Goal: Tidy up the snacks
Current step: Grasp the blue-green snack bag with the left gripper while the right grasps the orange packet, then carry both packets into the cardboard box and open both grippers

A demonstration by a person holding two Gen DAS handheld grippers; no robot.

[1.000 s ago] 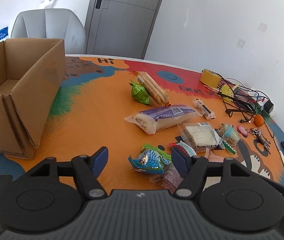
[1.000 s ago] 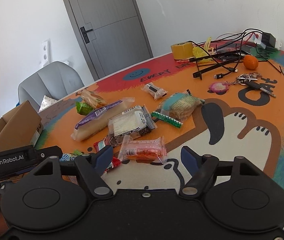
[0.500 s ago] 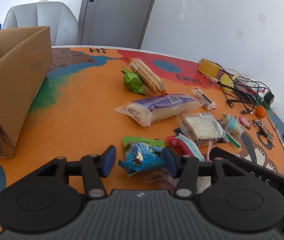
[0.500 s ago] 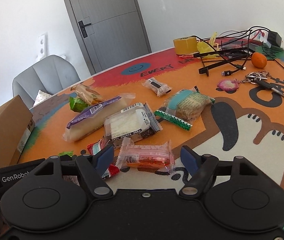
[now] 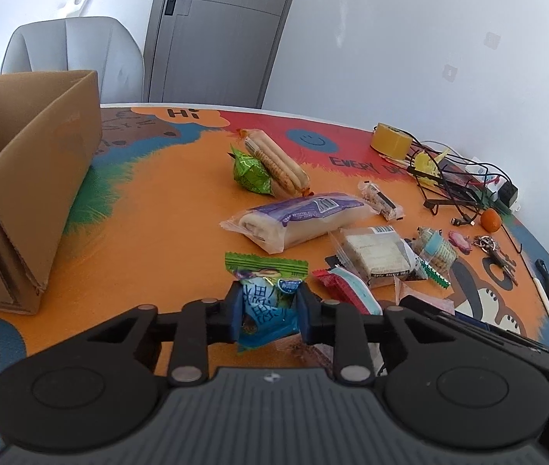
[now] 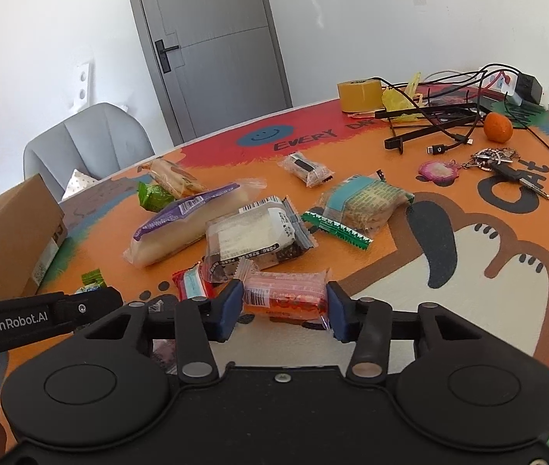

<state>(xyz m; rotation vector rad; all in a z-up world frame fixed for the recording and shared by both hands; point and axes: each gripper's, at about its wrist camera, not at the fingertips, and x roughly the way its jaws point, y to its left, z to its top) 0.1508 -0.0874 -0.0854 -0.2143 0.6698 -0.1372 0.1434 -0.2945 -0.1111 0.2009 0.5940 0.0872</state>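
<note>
Several wrapped snacks lie scattered on the orange table mat (image 5: pixel 150 232). My left gripper (image 5: pixel 268 310) is shut on a blue and green snack packet (image 5: pixel 266 294), its pads squeezing the wrapper's sides. My right gripper (image 6: pixel 284 306) has its jaws closing, and the pads press on both ends of a pink and orange snack packet (image 6: pixel 284 290). An open cardboard box (image 5: pixel 34 178) stands at the left, apart from both grippers. Beyond the grippers lie a purple bread roll pack (image 5: pixel 297 217), a white cracker pack (image 6: pixel 255 236) and a red packet (image 6: pixel 191 283).
Farther back lie a green packet (image 5: pixel 251 170), a biscuit pack (image 5: pixel 278 162), a teal pack (image 6: pixel 363 201) and a small bar (image 6: pixel 305 166). A tape roll (image 6: pixel 359 95), tangled cables (image 6: pixel 437 116), an orange (image 6: pixel 498 127) and keys (image 6: pixel 499 162) crowd the right. A grey chair (image 5: pixel 73 58) stands behind.
Both pairs of jaws have closed in. The left now grips the blue and green packet, and the right has come in on the ends of the pink packet.
</note>
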